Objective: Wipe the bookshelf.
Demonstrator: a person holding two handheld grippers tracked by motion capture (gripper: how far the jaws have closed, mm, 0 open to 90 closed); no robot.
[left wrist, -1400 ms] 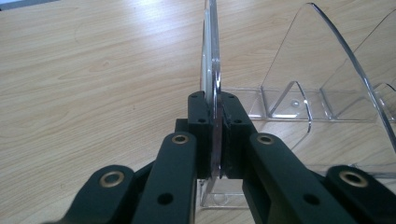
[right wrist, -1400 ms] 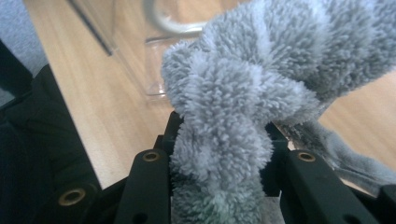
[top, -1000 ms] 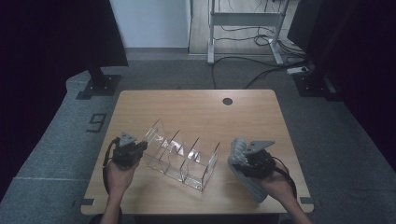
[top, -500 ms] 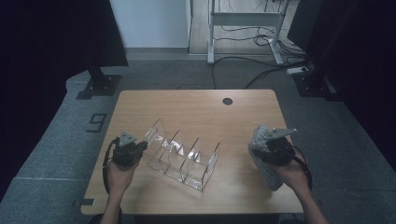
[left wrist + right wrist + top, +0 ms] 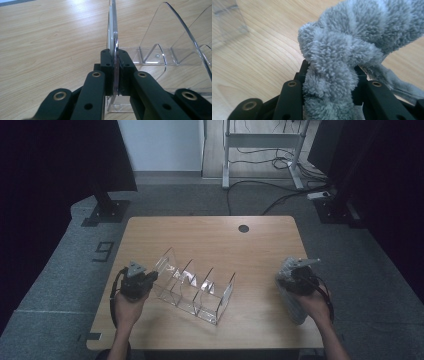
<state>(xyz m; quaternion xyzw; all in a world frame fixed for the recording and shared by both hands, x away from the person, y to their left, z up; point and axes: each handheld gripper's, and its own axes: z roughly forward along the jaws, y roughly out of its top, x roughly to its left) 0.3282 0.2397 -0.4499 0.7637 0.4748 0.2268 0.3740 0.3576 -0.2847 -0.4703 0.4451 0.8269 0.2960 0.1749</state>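
Scene: pale wooden surface (image 5: pixel 260 245), seen from above; clear acrylic organiser (image 5: pixel 195 287) left of centre, fluffy grey cloth (image 5: pixel 291 295) near the right edge.
Key relation: organiser well to the left of the cloth, bare wood between them; long axis of the organiser running from far-left to near-right, its open near-right end the closest part to the cloth.
Nearer hand: right gripper (image 5: pixel 299 276) with the cloth, so likely the one to travel left for any wiping; left gripper (image 5: pixel 136 281) already at the organiser's far-left end.
Left jaws: nearly shut, pads pinching the thin upright end wall of the organiser (image 5: pixel 113 50) edge-on in the left gripper view.
Right jaws: partly closed, clamped on a thick bunch of the cloth (image 5: pixel 342 57), which bulges above and between them in the right gripper view; a loose tail hanging to the right.
Organiser material: rigid, glossy, see-through plastic; flat base, several upright dividers with curved tops, slippery-looking and light.
Cloth material: soft, deep-pile microfibre, grey, squashy and shapeless.
Surface texture: smooth light wood grain, one round cable hole (image 5: pixel 243 228) at the far side.
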